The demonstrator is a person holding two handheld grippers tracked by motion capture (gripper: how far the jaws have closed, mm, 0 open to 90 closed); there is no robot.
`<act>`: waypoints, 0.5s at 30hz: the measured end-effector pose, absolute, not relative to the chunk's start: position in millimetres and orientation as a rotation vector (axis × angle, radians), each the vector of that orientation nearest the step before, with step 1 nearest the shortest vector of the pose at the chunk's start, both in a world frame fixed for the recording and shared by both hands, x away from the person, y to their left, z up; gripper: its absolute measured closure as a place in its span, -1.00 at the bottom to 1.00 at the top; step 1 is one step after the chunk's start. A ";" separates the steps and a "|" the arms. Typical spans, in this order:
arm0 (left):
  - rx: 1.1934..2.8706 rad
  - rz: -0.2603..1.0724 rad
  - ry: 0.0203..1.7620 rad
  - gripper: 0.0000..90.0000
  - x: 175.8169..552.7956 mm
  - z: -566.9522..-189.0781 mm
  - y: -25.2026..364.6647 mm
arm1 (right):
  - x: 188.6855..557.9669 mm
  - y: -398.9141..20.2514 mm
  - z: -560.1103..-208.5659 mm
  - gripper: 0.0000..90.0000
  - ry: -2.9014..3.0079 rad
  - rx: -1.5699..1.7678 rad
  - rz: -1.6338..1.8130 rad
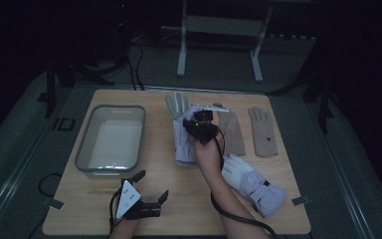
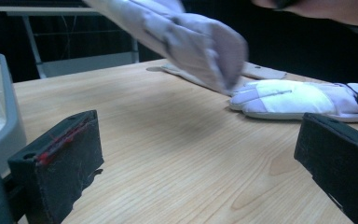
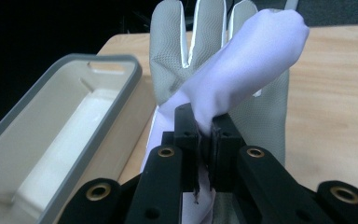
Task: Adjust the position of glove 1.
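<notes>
My right gripper (image 3: 205, 133) pinches the lavender ski glove (image 3: 242, 70) by its thumb; I should keep the grip firm and carry it over the grey bin (image 1: 110, 139). My left gripper (image 1: 151, 186) rests wide, empty.

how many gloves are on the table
4. A lavender glove held in the right tongs beside the bin, two beige gloves at the far right, and a second lavender glove near the front.
</notes>
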State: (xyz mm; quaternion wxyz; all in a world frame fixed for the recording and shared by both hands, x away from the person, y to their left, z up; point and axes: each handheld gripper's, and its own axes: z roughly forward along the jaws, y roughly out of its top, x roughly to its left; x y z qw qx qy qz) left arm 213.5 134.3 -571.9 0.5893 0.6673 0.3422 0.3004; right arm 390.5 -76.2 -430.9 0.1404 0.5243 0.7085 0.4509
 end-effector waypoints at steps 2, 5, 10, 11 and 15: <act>1.555 0.700 0.797 -0.98 213.4 -571.8 134.4 | 378.9 -83.1 -433.5 0.87 2.039 1.551 1.325; 1.552 0.706 0.798 -0.98 212.8 -571.6 134.5 | 373.7 -84.6 -435.9 0.87 2.046 1.557 1.312; 1.558 0.694 0.781 -0.98 211.8 -571.5 133.6 | 356.5 -91.2 -463.3 0.87 2.044 1.651 1.235; 1.560 0.690 0.783 -0.98 211.9 -572.2 132.6 | 356.4 -90.0 -474.9 0.87 2.045 1.686 1.220; 1.568 0.685 0.779 -0.98 212.3 -573.2 130.8 | 358.0 -82.6 -491.2 0.86 2.065 1.711 1.202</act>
